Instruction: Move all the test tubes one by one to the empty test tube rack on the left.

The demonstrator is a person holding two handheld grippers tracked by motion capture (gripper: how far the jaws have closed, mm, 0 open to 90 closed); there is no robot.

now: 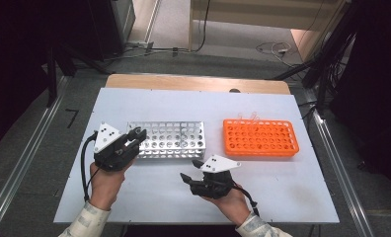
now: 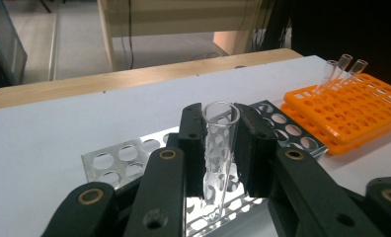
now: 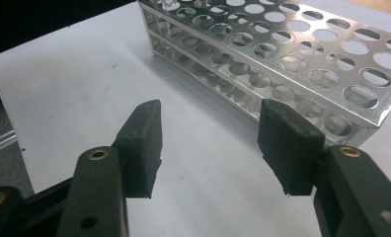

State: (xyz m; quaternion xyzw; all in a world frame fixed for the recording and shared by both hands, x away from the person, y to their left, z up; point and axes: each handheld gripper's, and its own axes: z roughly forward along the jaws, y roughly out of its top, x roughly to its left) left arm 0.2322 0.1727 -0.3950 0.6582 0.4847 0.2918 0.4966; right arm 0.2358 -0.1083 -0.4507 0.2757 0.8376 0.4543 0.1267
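My left gripper (image 1: pixel 136 134) is shut on a clear glass test tube (image 2: pixel 218 148), held upright between its black jaws over the left end of the silver metal rack (image 1: pixel 171 139). In the left gripper view the tube's lower end hangs just above the metal rack's (image 2: pixel 119 160) holes. My right gripper (image 1: pixel 190 170) is near the front middle of the table and points left toward the rack. In the right gripper view its jaws (image 3: pixel 211 133) stand open with nothing between them, and the metal rack (image 3: pixel 292 54) lies just beyond.
An orange plastic rack (image 1: pixel 260 137) sits to the right of the metal one, with a few clear tubes (image 2: pixel 341 69) leaning at its far edge. The white tabletop (image 1: pixel 149 197) has a wooden strip along the far side. Cables lie on the floor beyond.
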